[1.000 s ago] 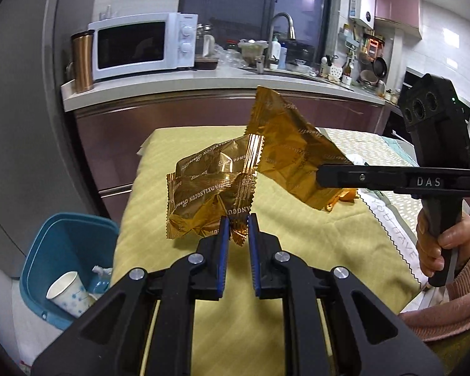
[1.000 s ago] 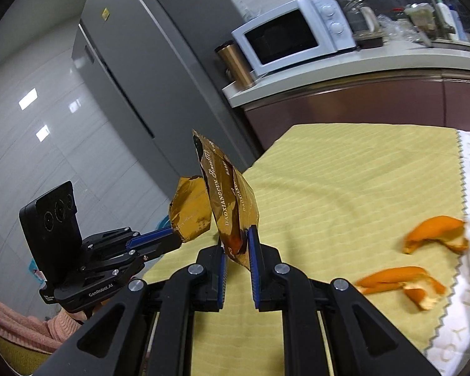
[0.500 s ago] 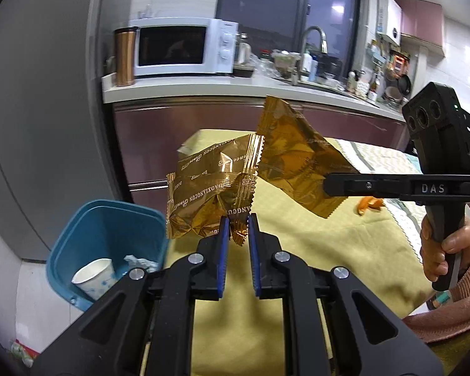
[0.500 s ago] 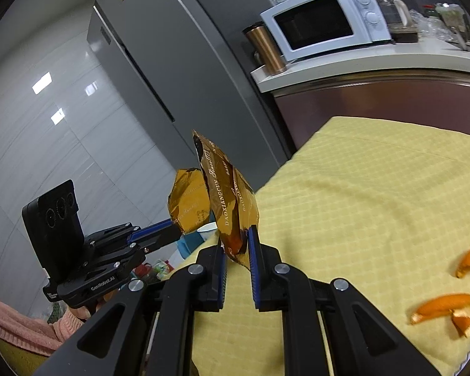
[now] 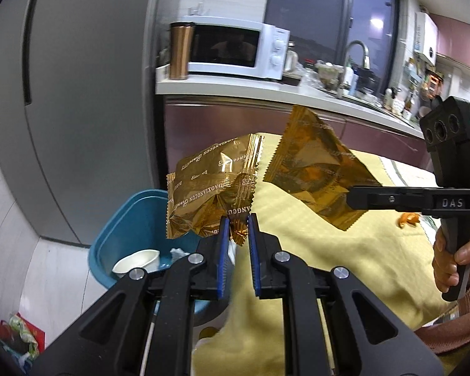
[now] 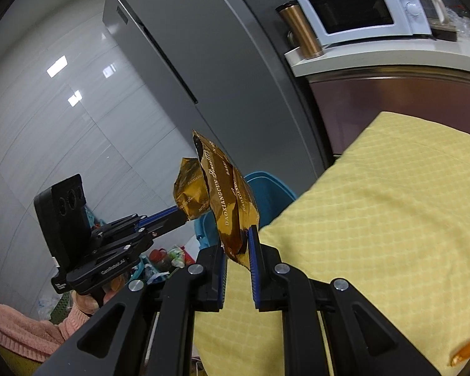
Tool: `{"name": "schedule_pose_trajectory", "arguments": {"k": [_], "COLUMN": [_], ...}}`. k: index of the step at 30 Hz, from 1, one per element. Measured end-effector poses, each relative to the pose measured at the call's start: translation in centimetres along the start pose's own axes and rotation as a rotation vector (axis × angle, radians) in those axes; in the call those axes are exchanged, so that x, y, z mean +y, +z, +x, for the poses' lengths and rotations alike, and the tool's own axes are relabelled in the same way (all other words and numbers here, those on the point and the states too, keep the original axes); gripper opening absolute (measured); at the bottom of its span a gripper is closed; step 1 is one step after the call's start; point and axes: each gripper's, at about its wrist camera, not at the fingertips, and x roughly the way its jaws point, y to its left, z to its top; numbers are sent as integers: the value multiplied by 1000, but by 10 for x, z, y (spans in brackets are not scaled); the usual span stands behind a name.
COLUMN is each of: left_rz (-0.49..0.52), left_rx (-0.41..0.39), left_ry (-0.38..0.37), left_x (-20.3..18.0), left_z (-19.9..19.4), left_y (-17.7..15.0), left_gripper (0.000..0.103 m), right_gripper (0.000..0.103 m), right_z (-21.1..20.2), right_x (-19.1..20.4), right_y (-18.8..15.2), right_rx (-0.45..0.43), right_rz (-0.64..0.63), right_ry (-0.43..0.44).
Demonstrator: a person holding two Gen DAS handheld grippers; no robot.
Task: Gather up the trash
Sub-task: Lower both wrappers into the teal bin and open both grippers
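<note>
Above the blue bin (image 5: pixel 131 219), both tongs tilt downward, each pinching a gold wrapper.

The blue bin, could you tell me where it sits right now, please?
In the left wrist view the blue bin stands on the floor at lower left, between the grey fridge and the yellow-clothed table.

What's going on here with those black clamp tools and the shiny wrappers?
A person is clearing rubbish from a table with a yellow checked cloth. Each hand works a black two-finger clamp: the left gripper is shut on a crumpled gold foil snack wrapper, the right gripper on a flatter gold foil wrapper. Both are held up near a blue plastic bin holding a white paper cup.
</note>
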Motion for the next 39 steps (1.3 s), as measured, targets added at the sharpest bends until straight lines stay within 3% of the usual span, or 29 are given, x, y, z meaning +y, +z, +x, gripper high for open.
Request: {"name": "schedule_pose_trajectory", "arguments": {"k": [15, 39], "left_rz": [-95, -178], "left_rx": [51, 178], "left_ry": [57, 112], "left_x": [44, 69], "left_z": [25, 93], "left_y": [-8, -28], "left_gripper": [13, 13], "right_gripper": [12, 12], "right_z": [52, 133], "right_x": [10, -7], "right_y": [26, 31], "right_rx": [60, 175], "right_rz": [29, 150], "right_ry": [87, 32]}}
